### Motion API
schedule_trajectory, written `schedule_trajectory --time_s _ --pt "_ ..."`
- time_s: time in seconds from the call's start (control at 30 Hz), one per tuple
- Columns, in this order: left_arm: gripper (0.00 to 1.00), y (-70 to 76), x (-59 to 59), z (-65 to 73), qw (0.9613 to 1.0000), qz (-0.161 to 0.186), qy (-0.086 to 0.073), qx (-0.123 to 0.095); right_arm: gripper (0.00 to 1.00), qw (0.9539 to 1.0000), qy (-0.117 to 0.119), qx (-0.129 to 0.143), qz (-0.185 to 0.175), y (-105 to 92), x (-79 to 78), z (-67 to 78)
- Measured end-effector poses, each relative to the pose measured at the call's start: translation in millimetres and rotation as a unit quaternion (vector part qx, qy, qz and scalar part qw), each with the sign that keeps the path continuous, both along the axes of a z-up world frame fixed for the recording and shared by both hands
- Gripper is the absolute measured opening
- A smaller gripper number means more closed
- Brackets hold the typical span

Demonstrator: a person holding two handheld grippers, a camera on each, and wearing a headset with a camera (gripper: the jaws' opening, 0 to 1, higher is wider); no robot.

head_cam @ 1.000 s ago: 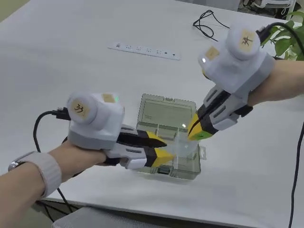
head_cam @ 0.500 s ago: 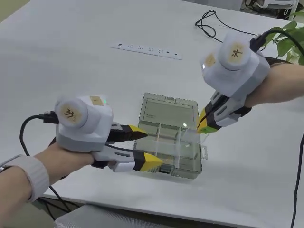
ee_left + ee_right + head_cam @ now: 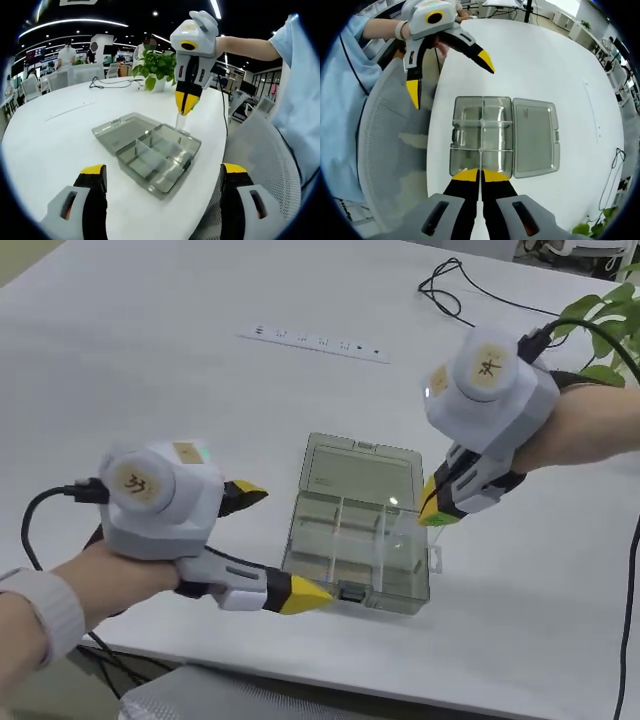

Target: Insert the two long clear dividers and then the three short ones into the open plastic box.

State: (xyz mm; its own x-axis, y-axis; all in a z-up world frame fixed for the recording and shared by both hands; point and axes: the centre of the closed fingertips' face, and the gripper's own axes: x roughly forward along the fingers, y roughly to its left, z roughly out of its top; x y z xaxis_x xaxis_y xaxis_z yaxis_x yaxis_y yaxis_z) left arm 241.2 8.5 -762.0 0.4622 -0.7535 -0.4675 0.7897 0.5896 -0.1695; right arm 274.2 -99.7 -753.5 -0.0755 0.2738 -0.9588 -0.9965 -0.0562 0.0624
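Observation:
The open clear plastic box (image 3: 318, 562) lies near the table's front edge with its lid (image 3: 360, 472) flat behind it. Clear dividers stand inside it and split it into several compartments. My right gripper (image 3: 436, 512) hangs over the box's right end, shut on a short clear divider (image 3: 403, 531) whose lower edge reaches into the box. In the left gripper view that divider (image 3: 180, 122) hangs from the right gripper (image 3: 186, 104) over the box (image 3: 150, 155). My left gripper (image 3: 276, 543) is wide open just left of the box, holding nothing. From the right gripper (image 3: 480, 174), the box (image 3: 465, 136) lies below and the left gripper (image 3: 450, 79) beyond it.
A white power strip (image 3: 315, 340) lies on the table farther back, with a black cable (image 3: 450, 285) and a green plant (image 3: 600, 310) at the back right. The table's front edge runs just below the box. A mesh chair (image 3: 390, 150) stands off that edge.
My left gripper has opened wide and pulled back to the left, off the box. My right gripper has stayed shut over the box's right end with the divider.

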Motion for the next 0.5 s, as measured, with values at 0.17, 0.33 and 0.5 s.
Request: schedule_trajectory --time_s 0.17,0.33,0.5 --pt "1.0 4.3 -1.3 -2.3 0.9999 0.008 0.006 -0.001 0.02 1.0 -0.002 -0.003 0.003 -0.1 2.9 -4.1" --pt "0.98 7.0 -3.9 -2.8 0.9999 0.012 0.009 -0.004 0.02 0.9999 0.004 -0.009 0.006 -0.6 3.2 -10.4" --pt "0.96 10.0 -5.2 -3.3 0.9998 0.015 0.012 -0.005 0.02 0.9999 0.004 -0.009 0.004 1.2 3.6 -9.6"
